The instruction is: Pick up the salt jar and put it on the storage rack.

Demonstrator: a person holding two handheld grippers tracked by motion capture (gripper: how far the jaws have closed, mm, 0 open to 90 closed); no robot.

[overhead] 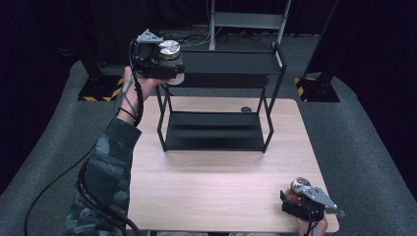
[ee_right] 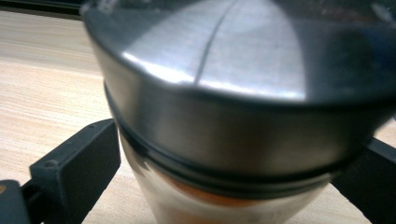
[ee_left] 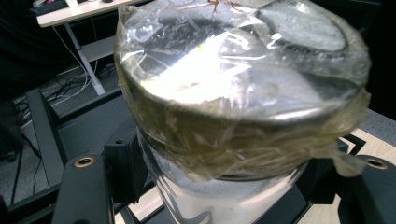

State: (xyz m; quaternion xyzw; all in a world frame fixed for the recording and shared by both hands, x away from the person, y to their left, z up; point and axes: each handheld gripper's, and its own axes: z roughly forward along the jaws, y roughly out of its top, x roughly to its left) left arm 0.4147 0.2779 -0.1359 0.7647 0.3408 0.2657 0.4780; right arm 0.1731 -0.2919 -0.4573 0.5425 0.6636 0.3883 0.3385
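Dark curtains ring the wooden table where you work. Your left gripper, raised at the far left, is clamped on a glass jar with a film-wrapped metal lid, holding it level with the top shelf of the black two-tier rack; white contents fill the jar's lower part. Your right gripper, at the table's near right corner, is clamped on a second jar with a bare steel lid and orange-brown contents, just above the tabletop.
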